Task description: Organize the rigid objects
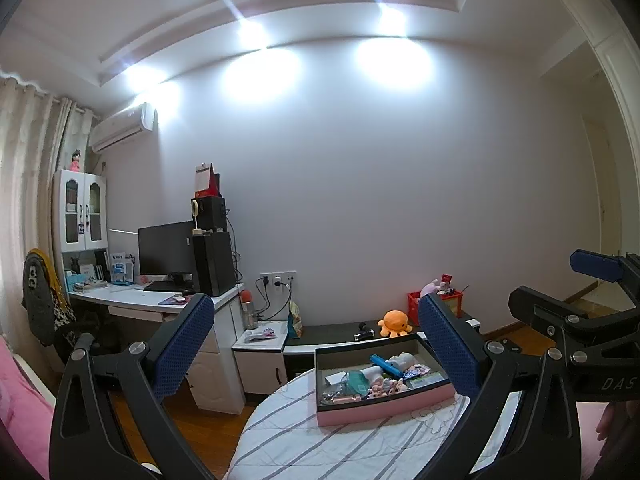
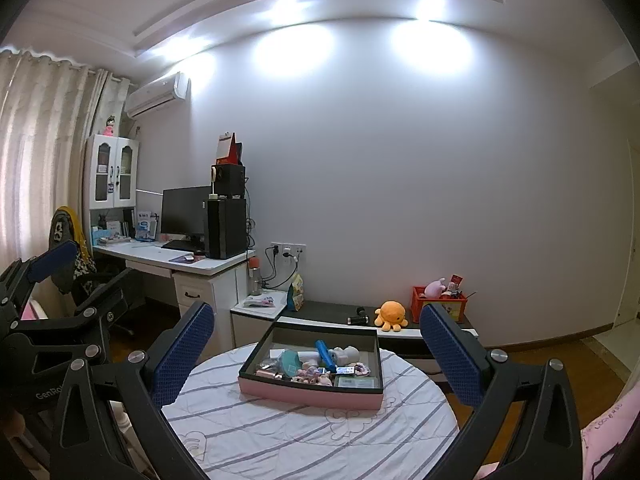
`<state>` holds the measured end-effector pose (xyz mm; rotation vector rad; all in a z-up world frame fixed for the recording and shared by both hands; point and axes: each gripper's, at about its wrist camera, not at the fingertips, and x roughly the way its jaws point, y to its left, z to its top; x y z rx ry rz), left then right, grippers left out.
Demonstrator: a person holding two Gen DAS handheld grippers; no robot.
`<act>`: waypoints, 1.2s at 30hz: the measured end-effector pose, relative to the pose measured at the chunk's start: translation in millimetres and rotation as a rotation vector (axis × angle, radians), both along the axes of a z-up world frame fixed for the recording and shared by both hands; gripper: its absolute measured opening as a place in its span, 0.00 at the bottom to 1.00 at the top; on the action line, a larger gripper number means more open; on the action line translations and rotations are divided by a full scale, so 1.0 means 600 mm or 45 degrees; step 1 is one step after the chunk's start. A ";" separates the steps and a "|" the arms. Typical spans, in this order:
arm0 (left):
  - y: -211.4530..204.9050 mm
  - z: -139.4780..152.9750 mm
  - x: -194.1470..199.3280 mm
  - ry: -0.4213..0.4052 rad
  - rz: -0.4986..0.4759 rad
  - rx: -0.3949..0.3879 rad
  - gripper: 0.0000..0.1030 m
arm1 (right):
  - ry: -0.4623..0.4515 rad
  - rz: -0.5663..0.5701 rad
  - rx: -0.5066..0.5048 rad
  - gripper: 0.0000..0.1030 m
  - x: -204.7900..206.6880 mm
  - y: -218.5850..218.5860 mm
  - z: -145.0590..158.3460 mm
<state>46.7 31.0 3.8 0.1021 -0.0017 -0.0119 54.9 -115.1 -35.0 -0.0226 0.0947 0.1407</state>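
Observation:
A pink box with a dark rim (image 1: 380, 406) (image 2: 308, 394) stands on a round table with a striped white cloth (image 1: 320, 444) (image 2: 304, 436). Inside lie several small items, among them a blue tube (image 1: 386, 365) (image 2: 325, 354), a teal piece (image 1: 357, 381) (image 2: 289, 362) and a white figurine (image 1: 402, 359) (image 2: 349, 354). My left gripper (image 1: 316, 344) hangs open above the table's near side, nothing between its blue pads. My right gripper (image 2: 318, 348) is also open and empty, held level with the box. Each gripper shows at the edge of the other's view.
An orange plush octopus (image 1: 394, 323) (image 2: 391, 315) and a red crate of toys (image 1: 440, 300) (image 2: 440, 300) sit on a low dark bench by the wall. A white desk (image 1: 160, 300) (image 2: 180, 260) with monitor and speakers stands at left. Wooden floor surrounds the table.

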 end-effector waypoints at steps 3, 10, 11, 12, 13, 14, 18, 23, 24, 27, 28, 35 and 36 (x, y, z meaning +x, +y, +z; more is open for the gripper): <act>-0.001 0.000 0.001 0.002 -0.003 -0.003 1.00 | 0.000 -0.003 0.001 1.00 -0.001 0.000 0.000; -0.007 -0.003 0.007 0.010 0.010 0.020 1.00 | 0.002 0.002 0.003 1.00 -0.002 0.001 -0.001; -0.007 -0.004 0.007 0.010 0.014 0.023 1.00 | 0.003 0.002 0.000 1.00 -0.002 0.001 -0.001; -0.007 -0.004 0.007 0.008 0.014 0.022 1.00 | 0.003 0.001 0.000 1.00 -0.002 0.000 -0.001; -0.007 -0.004 0.008 0.010 0.012 0.022 1.00 | 0.005 0.004 0.003 1.00 -0.002 0.000 -0.001; -0.007 -0.004 0.008 0.011 0.011 0.022 1.00 | 0.007 0.007 0.006 1.00 -0.001 -0.001 -0.001; -0.007 -0.004 0.008 0.009 0.013 0.022 1.00 | 0.007 0.006 0.008 1.00 -0.001 -0.002 -0.002; -0.007 -0.005 0.008 0.009 0.011 0.023 1.00 | 0.011 0.004 0.003 1.00 0.001 -0.002 -0.001; -0.007 -0.005 0.008 0.010 0.012 0.021 1.00 | 0.011 0.004 0.002 1.00 0.001 -0.002 -0.001; -0.007 -0.005 0.009 0.009 0.013 0.022 1.00 | 0.012 0.005 0.001 1.00 0.000 -0.002 -0.001; -0.006 -0.006 0.009 0.010 0.012 0.022 1.00 | 0.012 0.005 0.001 1.00 0.000 -0.002 0.000; -0.005 -0.008 0.010 0.014 0.010 0.023 1.00 | 0.014 0.002 -0.005 1.00 0.000 -0.002 -0.001; -0.005 -0.009 0.011 0.016 0.010 0.024 1.00 | 0.014 0.001 -0.006 1.00 0.001 -0.002 0.000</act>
